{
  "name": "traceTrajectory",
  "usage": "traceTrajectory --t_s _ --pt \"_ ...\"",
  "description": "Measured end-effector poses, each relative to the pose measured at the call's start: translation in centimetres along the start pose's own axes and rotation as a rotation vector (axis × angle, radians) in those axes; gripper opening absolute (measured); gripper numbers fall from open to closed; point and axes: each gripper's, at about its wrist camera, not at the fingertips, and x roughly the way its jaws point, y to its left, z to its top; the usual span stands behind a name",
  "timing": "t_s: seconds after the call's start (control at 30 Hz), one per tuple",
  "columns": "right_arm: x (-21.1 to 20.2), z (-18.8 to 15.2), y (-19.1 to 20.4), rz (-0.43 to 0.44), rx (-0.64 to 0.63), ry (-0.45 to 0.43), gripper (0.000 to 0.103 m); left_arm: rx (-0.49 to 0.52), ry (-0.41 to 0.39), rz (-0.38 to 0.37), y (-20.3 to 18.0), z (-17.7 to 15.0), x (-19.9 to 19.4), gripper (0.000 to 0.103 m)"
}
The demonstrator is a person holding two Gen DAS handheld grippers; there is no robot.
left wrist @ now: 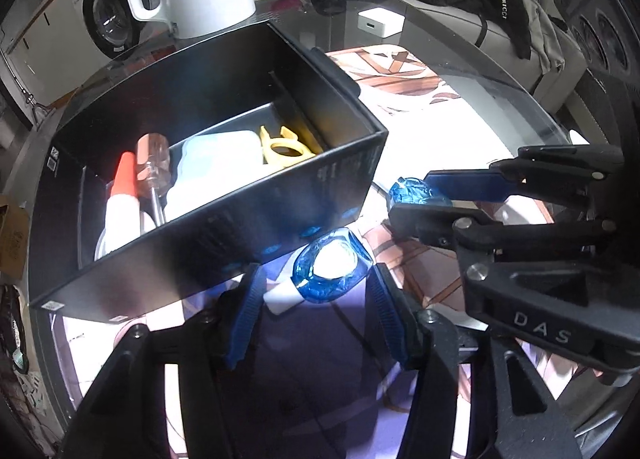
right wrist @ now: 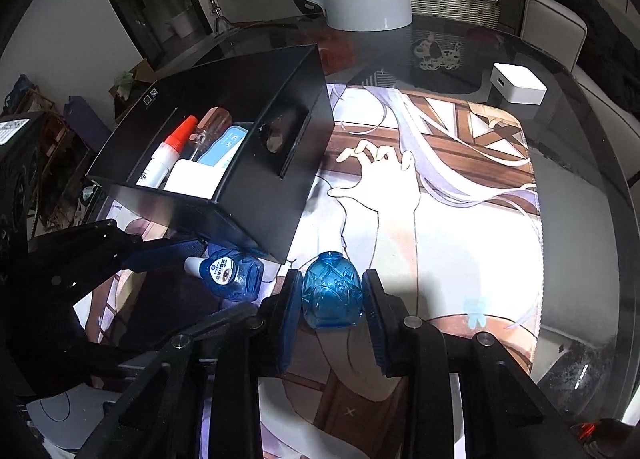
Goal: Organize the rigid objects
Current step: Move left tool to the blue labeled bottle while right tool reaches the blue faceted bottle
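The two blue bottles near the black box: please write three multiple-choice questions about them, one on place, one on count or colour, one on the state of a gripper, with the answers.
1. Where do the two blue bottles lie?
A. inside the black box
B. on the printed mat in front of the black box
C. beside the white kettle

2. How many orange-capped tubes show inside the black box?
A. one
B. two
C. three

3. How does the right gripper stand to its bottle?
A. far away from it
B. fingers on both sides of it
C. lifting it over the box

Answers:
1 B: the left bottle and the right bottle rest on the printed mat, outside the black box.
2 A: only one orange-capped tube shows.
3 B: the right gripper brackets the right bottle; contact cannot be told.
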Motion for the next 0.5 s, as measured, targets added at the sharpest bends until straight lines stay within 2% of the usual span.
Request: traceTrajectory --t_s 0.07,0.2,0.4,0.5 --pt "-0.1 -0.1 0.0 0.002 0.003 0.001 0.031 0.001 0.003 -0.004 0.0 0.1 0.0 0.047" --pt "-0.4 -0.4 -0.1 0.006 0.006 0.003 0.031 0.019 0.003 -0.007 -0.2 -0.1 -0.2 0.029" --pt "-0.6 -1.2 0.8 0.041 -0.008 0.024 0.031 0.013 0.017 -0.005 0.6 -1.0 -0.7 0.020" --pt "-0.8 -1.7 2.0 0.059 -0.030 0.033 0.031 0.002 0.024 0.000 1.1 -1.5 -1.0 0.020"
